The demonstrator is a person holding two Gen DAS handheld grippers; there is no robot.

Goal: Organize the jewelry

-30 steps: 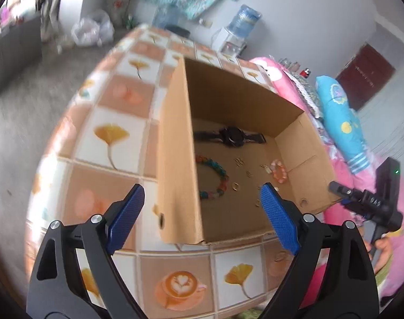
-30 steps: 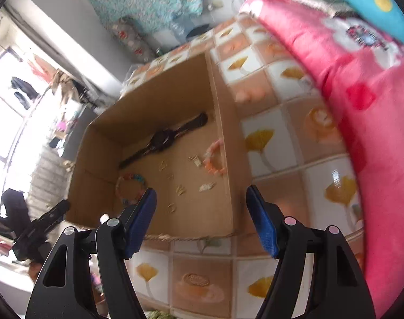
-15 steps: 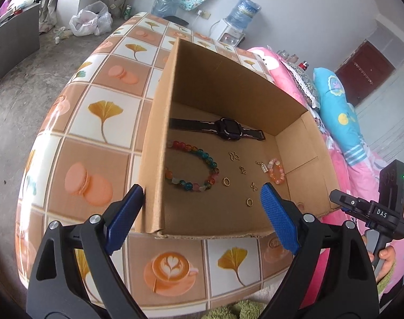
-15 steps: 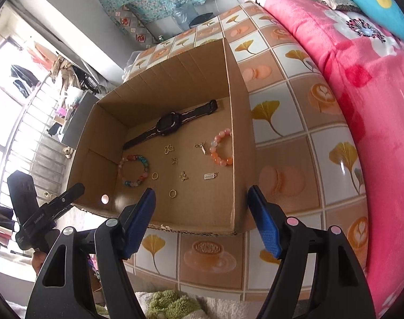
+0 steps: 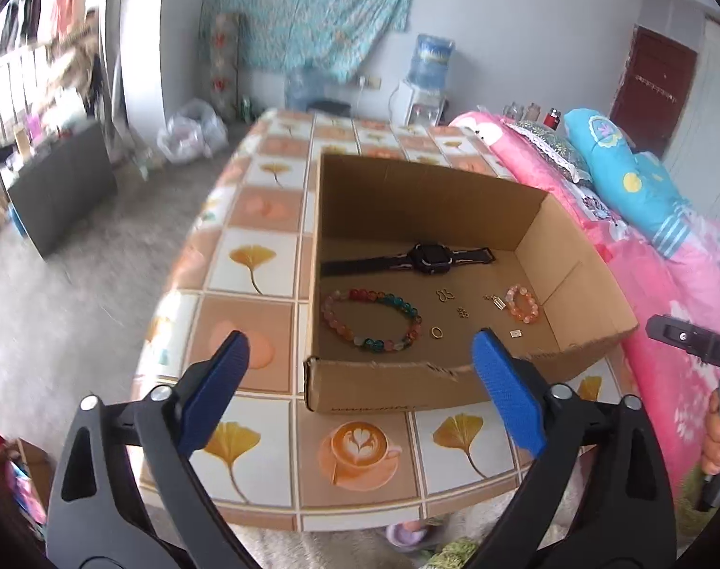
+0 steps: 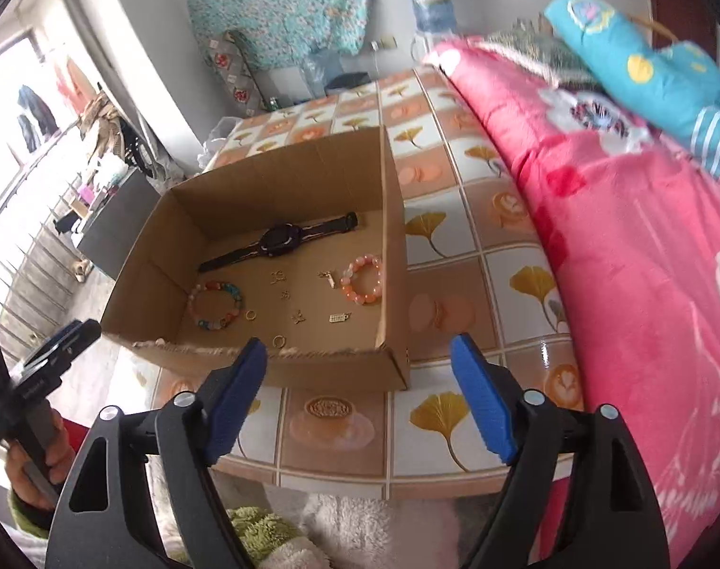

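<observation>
Two grippers, left gripper (image 5: 355, 393) and right gripper (image 6: 360, 398): jaws just widened, nothing between them. We hold both short of the cardboard box (image 5: 573, 279), where watch (image 5: 428, 257), bead bracelets and gold rings lie spread, presumably for sorting.

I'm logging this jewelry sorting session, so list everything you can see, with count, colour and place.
cardboard box: one, brown, open-topped, on the tiled table
table: one, orange and white tiles with leaf and coffee prints
watch: one, black, laid flat along the box's far wall
multicolour bead bracelet: one, in the box, on its left
peach bead bracelet: one, in the box, on its right
small gold pieces: several rings and charms, loose on the box floor between the bracelets
bedding: pink floral cover, right of the table
pillow: one, blue, on the bedding
water dispenser: one, blue bottle, by the far wall
left gripper: black with blue pads, jaws open, empty
right gripper: same colours, jaws open, empty
</observation>
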